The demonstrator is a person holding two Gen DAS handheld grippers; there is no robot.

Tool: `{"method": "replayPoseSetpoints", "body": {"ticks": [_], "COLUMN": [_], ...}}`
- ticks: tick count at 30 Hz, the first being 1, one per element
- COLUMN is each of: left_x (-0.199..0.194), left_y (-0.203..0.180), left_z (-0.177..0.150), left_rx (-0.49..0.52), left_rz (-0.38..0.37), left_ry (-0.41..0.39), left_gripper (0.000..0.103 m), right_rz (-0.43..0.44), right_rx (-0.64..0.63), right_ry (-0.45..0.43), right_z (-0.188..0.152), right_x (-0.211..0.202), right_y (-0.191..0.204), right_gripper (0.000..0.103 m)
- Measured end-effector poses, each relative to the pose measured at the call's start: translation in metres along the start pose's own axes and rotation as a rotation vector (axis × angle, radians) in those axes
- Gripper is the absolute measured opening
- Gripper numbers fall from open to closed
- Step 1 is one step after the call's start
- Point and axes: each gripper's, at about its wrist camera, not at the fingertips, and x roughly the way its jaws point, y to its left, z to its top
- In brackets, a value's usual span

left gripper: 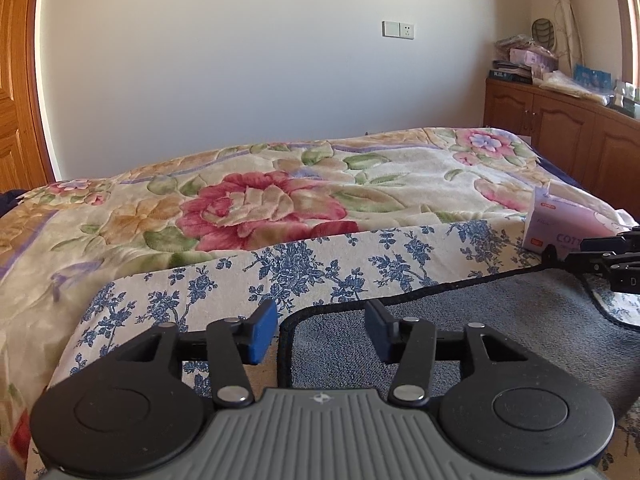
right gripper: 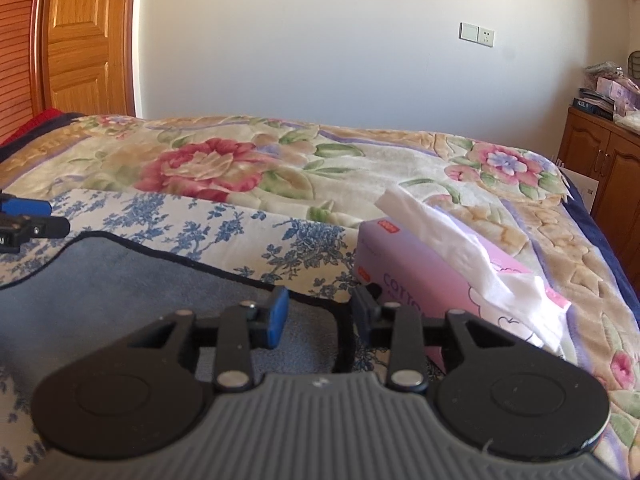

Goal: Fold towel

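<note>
My left claw [left gripper: 320, 330] gapes wide over the grey towel's [left gripper: 480, 320] left corner at lower centre; my right claw [right gripper: 320, 320] gapes over its right corner. The towel lies flat on the bed [left gripper: 240, 200]. I judge the fold unstarted: next, pinch both corners.

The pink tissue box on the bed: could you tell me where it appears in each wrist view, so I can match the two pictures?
Left wrist: the pink tissue box sits at the far right edge, beyond the grey towel, partly cut off by the other gripper.
Right wrist: it fills the centre-right, just past the right gripper.
Shared landmark: the white wall socket plate.
</note>
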Motion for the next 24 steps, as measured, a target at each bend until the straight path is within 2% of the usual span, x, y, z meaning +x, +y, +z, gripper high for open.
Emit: {"method": "replayPoseSetpoints", "body": {"ticks": [7, 16, 20, 24], "left_x": [-0.031, -0.071, -0.091, -0.111], "left_y": [-0.002, -0.009, -0.016, -0.022], "left_z": [0.007, 0.017, 0.023, 0.027], "left_rx": [0.002, 0.007, 0.02, 0.022], "left_rz": [0.016, 0.03, 0.025, 0.022], "left_ry": [-0.024, -0.039, -0.048, -0.065], "left_gripper": [0.078, 0.087, 0.088, 0.091], "right_rz": [-0.003, -0.01, -0.01, -0.009], "right_rx": [0.014, 0.023, 0.035, 0.031], "right_ry": [-0.004, -0.015, -0.029, -0.038], "right_z": [0.003, 0.005, 0.008, 0.009], "right_x": [-0.029, -0.071, -0.089, -0.104], "right_y": [0.006, 0.013, 0.016, 0.02], "right_gripper": [0.043, 0.047, 0.057, 0.059]}}
